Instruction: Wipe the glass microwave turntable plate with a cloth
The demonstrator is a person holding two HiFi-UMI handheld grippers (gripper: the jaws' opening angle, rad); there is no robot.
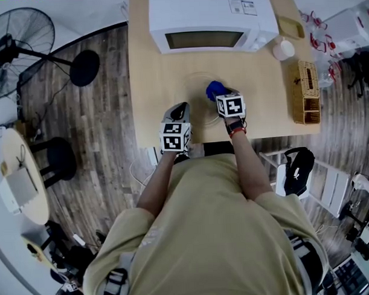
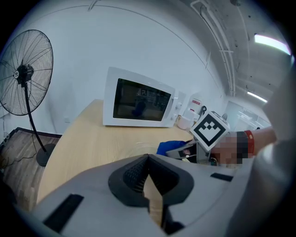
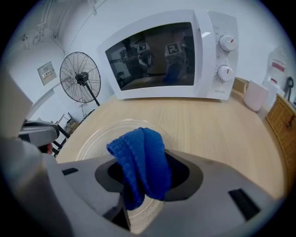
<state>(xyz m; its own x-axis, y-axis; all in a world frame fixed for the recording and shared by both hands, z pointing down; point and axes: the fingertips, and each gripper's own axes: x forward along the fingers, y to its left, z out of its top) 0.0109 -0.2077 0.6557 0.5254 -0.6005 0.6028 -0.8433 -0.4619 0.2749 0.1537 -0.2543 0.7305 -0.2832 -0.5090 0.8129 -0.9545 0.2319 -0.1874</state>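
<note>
Nearest to the head camera we see the person's beige shirt (image 1: 205,234), and past it the wooden table (image 1: 152,84).

At the left, the left gripper (image 1: 182,109) hovers at the near table edge. Its jaws are closed together with nothing between them. It is just beside the near-left rim of the glass plate (image 3: 95,136), and we cannot tell if it touches.

The plate lies flat on the table in front of the microwave (image 1: 210,22).

To the right, the right gripper (image 1: 225,99) is over the plate. Its jaws are pressed on the blue cloth (image 3: 138,162), which bulges up out of them.

We judge these risks:
- Nothing holds the plate, so a sideways wipe can push it across the smooth wood, toward the microwave or the edge.
- Only a fold of cloth is pinched, so friction on the glass may pull it out.
- If the cloth bunches, the hard jaws may knock the glass.

Further right stand a white cup (image 1: 284,48) and a wicker basket (image 1: 306,91), well apart.
</note>
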